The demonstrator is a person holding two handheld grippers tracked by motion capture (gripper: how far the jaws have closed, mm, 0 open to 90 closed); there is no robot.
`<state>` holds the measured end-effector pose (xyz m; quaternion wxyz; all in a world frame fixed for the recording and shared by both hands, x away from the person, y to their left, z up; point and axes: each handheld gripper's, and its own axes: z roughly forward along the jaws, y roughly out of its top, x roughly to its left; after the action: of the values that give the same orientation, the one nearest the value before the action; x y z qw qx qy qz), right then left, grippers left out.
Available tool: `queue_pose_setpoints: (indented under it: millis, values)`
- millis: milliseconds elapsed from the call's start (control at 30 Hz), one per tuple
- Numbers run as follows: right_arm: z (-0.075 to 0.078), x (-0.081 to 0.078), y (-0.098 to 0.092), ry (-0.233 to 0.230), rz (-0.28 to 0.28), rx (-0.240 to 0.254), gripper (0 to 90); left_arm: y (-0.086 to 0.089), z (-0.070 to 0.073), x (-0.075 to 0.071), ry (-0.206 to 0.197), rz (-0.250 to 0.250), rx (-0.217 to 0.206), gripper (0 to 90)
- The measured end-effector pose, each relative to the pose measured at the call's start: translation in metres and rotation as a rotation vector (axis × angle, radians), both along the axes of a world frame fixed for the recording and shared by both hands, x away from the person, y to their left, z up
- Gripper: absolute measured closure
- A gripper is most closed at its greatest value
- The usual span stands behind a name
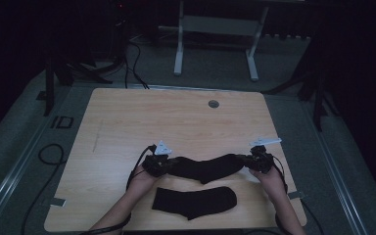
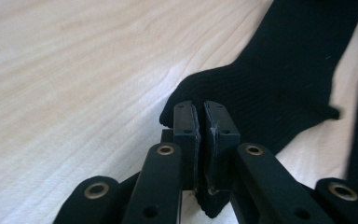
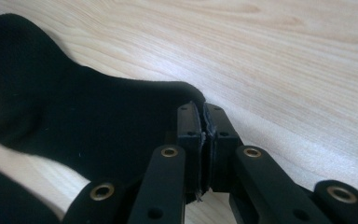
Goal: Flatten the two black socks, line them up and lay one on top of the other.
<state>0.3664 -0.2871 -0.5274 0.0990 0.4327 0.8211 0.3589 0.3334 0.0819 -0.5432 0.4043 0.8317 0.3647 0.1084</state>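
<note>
1. A black knitted sock is stretched between the two grippers, just beyond a second flat black sock that lies at the near edge of the light wooden table.
2. The left gripper has its jaws pressed together on one end of the stretched sock, with fabric pinched between the pads.
3. The right gripper is likewise clamped on the opposite end.
4. The stretched sock sags slightly in the middle, towards the second sock.
</note>
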Motion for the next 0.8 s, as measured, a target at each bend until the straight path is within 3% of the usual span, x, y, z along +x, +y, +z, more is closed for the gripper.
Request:
queue_pose_setpoints:
  millis: [233,367,567,800]
  values:
    - [0.023,-0.012,0.005,-0.054,0.029,0.017,85.8,0.016,0.033,-0.015,-0.03,0.016,-0.033,85.1]
    - [0.038,-0.025,0.01,-0.081,0.065,0.022,85.8,0.025,0.05,-0.033,-0.063,0.012,-0.021,85.0]
    - [0.053,-0.052,0.017,-0.117,0.112,0.037,85.8,0.038,0.063,-0.055,-0.064,0.009,-0.022,85.0]
    - [0.052,-0.084,0.021,-0.111,0.146,0.041,85.8,0.048,0.064,-0.085,-0.025,-0.013,-0.027,84.9]
